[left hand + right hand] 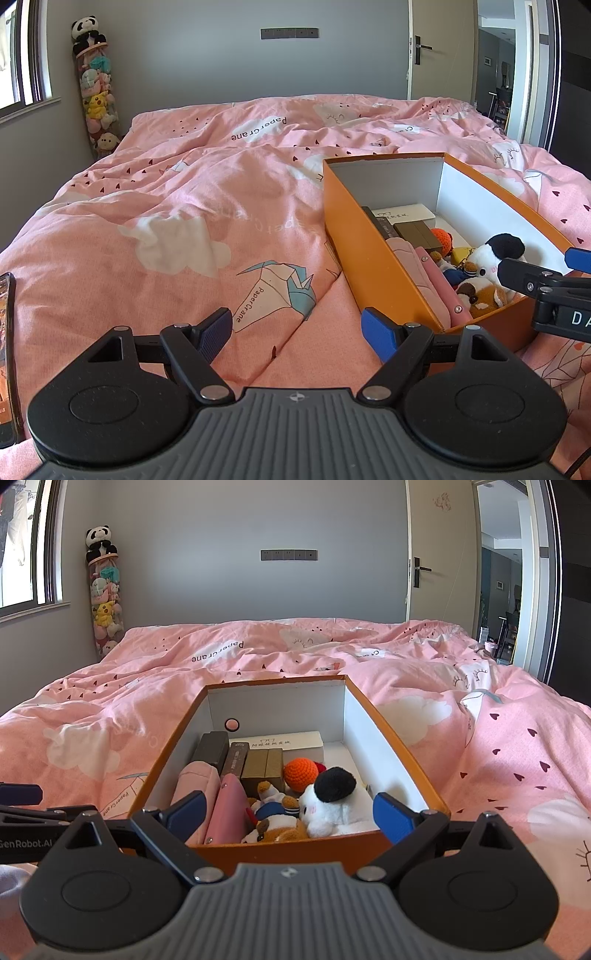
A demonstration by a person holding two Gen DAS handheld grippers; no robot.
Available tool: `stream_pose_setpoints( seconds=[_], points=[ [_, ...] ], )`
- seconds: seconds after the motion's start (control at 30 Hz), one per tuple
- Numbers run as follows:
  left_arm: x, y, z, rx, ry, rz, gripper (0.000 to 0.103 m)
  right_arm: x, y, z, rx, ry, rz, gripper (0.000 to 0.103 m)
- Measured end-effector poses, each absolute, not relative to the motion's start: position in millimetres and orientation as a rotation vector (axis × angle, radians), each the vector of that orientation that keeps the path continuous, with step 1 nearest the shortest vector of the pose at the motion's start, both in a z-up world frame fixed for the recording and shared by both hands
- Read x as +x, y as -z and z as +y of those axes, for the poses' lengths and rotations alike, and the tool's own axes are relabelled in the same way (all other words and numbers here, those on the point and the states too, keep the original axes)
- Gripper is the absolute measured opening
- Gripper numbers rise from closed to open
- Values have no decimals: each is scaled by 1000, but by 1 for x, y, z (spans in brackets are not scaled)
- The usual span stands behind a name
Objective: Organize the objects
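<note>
Orange cardboard box (280, 853) on pink quilted bed (184, 206), packed: white-and-black plush toy (332, 801), pink case (229, 808), small boxes. Left tool (297, 328) wide, empty; right tool (288, 812) wide, empty, at near rim. Packing seems nearly done; next move needs remaining loose item, none visible.

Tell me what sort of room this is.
Most likely a bedroom: a bed under a pink duvet, a tall tube of plush toys in the corner, and an orange box of keepsakes on the bed.

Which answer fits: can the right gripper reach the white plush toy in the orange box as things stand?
Probably yes: the right gripper is open just above the orange box, and the white plush toy lies uncovered on top.
</note>
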State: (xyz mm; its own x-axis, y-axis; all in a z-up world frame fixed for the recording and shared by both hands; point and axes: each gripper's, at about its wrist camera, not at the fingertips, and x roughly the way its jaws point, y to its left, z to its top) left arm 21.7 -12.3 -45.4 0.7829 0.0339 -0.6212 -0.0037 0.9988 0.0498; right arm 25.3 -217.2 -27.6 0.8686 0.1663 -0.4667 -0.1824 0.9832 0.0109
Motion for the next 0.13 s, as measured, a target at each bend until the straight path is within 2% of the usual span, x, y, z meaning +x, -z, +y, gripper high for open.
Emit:
stream_pose_setpoints(
  seconds=[0.13],
  points=[
    [22,45,-13,46,-21,672,93,25,28,-217,-32,-182,487,97]
  ],
)
